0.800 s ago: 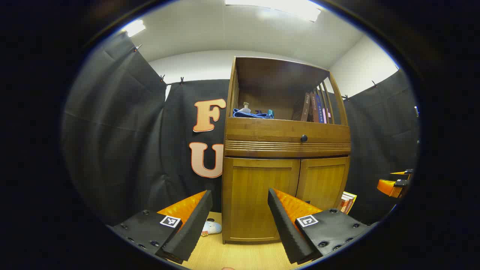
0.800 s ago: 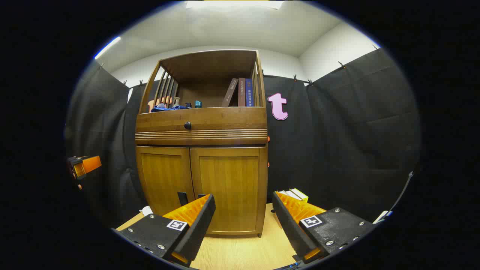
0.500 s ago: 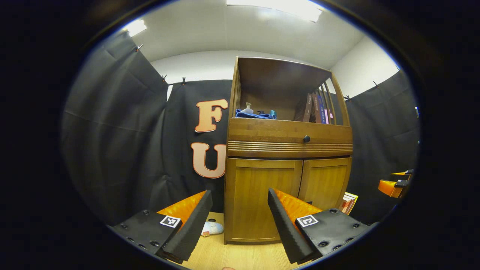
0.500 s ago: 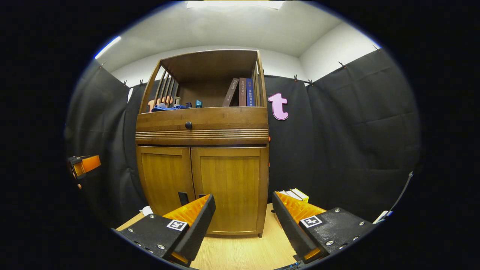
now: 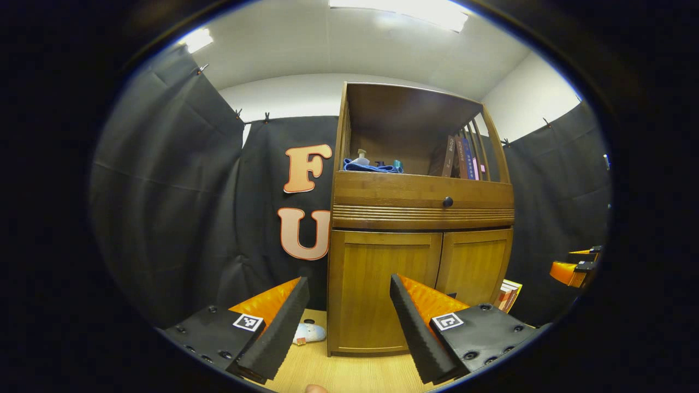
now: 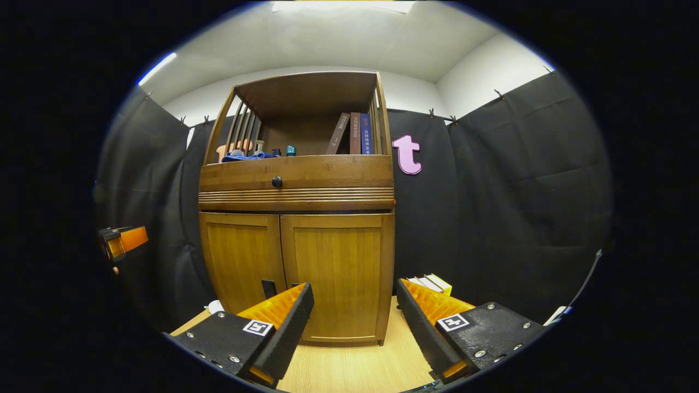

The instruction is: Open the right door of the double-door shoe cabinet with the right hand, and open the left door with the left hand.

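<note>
The wooden shoe cabinet (image 6: 297,218) is standing on the light wood floor (image 6: 349,371) in front of the black cloth wall. Both of its doors are sitting shut, so nothing in the job looks done yet.

In the right gripper view, the right gripper (image 6: 355,322) is hanging low in front of the cabinet with its two fingers spread wide and nothing between them. It is not touching the cabinet. The right door (image 6: 336,275) is showing between and above its fingers. The left door (image 6: 240,262) is just beside it, and a small dark handle (image 6: 267,287) is sticking out near the line where the two doors meet. At the far left edge of this view, the left gripper (image 6: 121,241) is peeking in, well apart from the cabinet.

In the left gripper view, the left gripper (image 5: 349,322) is also holding its fingers wide apart and is carrying nothing. The left door (image 5: 382,292) is facing it, and the right door (image 5: 474,265) is farther off to the side.

Books (image 6: 355,134) and a blue cloth (image 6: 243,157) are resting on the open shelf up top, and a drawer with a round dark knob (image 6: 277,181) is sitting under that shelf.

I think both grippers are getting ready to reach in. The right door needs pulling open first, then the left door.
</note>
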Available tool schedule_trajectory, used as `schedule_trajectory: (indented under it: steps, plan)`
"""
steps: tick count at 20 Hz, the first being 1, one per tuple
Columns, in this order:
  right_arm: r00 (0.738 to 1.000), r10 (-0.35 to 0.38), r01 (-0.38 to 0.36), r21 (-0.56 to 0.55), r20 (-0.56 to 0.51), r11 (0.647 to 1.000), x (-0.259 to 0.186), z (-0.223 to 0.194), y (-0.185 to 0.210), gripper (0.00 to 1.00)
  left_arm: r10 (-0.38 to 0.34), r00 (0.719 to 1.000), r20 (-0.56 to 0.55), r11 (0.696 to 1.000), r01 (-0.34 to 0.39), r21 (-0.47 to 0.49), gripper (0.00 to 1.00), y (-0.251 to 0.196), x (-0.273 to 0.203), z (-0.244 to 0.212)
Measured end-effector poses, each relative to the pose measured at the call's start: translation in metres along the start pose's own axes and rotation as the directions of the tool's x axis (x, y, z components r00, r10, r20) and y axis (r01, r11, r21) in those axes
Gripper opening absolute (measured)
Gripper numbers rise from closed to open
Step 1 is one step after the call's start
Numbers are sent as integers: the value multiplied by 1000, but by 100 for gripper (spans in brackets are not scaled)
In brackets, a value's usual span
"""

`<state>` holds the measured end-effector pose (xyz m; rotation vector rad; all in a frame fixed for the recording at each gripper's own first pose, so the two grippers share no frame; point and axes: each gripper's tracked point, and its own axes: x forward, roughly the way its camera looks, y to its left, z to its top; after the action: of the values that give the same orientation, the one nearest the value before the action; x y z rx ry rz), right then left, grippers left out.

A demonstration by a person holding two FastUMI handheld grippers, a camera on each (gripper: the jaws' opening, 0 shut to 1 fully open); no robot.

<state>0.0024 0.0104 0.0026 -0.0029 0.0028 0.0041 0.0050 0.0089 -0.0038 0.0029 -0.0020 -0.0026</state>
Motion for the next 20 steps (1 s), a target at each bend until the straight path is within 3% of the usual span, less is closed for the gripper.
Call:
schedule_trajectory:
  steps: [7,8,10,20]
  plan:
    - [1000,10,-10,-4,-23,1000,8,-14,8,100,5,1000,-1,1000,-6,-9,94,3,0,-2]
    - [1000,12,-12,-3,-25,1000,12,-17,10,94,7,1000,-3,1000,-7,-14,94,4,0,-3]
    - [999,21,-21,-5,-33,1000,21,-26,16,94,14,1000,-8,1000,-14,-19,94,6,1,-5]
    - [988,124,-125,-7,-96,992,94,-106,78,94,70,997,-29,998,-70,2,94,36,-3,-10]
